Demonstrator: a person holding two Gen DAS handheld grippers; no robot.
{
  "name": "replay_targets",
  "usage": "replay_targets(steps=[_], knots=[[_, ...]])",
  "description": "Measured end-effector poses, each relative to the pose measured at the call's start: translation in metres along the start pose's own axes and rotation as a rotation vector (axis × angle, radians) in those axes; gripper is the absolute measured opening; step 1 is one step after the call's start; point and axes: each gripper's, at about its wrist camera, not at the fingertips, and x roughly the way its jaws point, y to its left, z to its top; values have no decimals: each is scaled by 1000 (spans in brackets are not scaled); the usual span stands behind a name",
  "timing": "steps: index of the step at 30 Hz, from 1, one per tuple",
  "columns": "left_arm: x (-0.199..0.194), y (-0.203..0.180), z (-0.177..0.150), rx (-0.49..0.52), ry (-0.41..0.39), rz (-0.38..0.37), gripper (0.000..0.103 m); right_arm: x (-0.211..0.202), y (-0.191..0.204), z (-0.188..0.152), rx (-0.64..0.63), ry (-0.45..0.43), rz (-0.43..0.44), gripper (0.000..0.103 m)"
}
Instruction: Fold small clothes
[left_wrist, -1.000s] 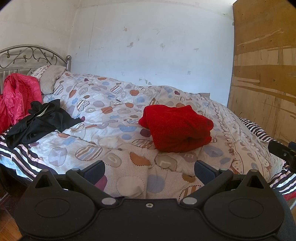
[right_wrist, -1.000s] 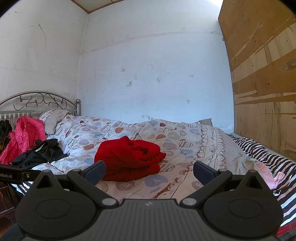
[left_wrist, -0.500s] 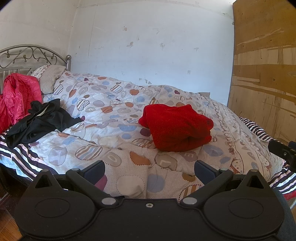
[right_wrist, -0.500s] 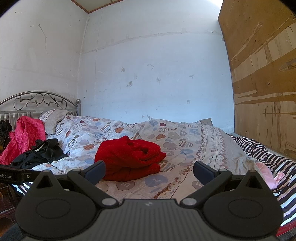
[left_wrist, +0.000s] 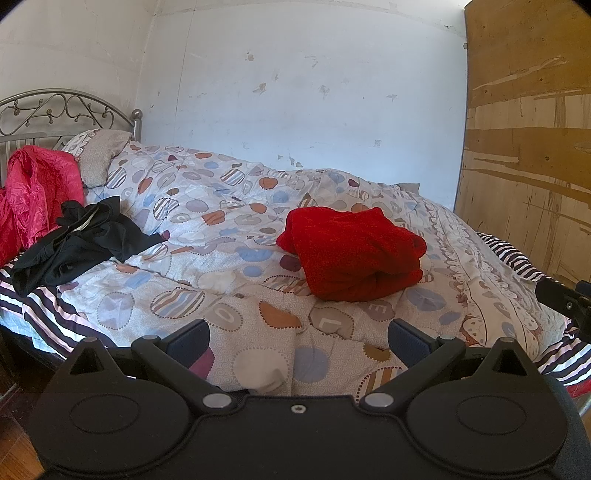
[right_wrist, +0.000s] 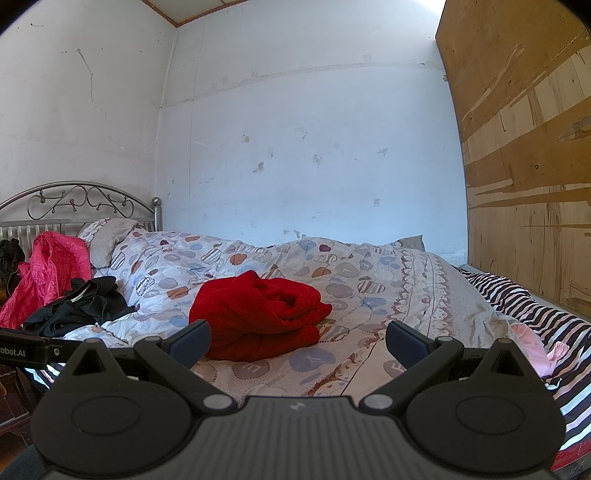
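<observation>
A red fuzzy garment (left_wrist: 352, 253) lies folded in a bundle on the patterned quilt (left_wrist: 229, 229) in the middle of the bed; it also shows in the right wrist view (right_wrist: 258, 314). A crumpled black garment (left_wrist: 81, 240) lies to its left, also seen in the right wrist view (right_wrist: 81, 308). My left gripper (left_wrist: 298, 341) is open and empty, held back from the bed's near edge. My right gripper (right_wrist: 298, 341) is open and empty, also short of the red bundle.
A pink jacket (left_wrist: 33, 192) hangs by the metal headboard (left_wrist: 55, 110) at the left. A pillow (left_wrist: 99, 155) lies at the head. A plywood panel (left_wrist: 528, 166) stands along the right. A striped sheet (right_wrist: 524, 310) and a small pink cloth (right_wrist: 532, 343) lie at the right edge.
</observation>
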Motion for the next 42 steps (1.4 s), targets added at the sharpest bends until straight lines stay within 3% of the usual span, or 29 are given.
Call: replay_targets(steps=[42], knots=[[0, 0, 0, 1, 2, 0, 102, -3, 1, -2, -1, -5, 15, 103]])
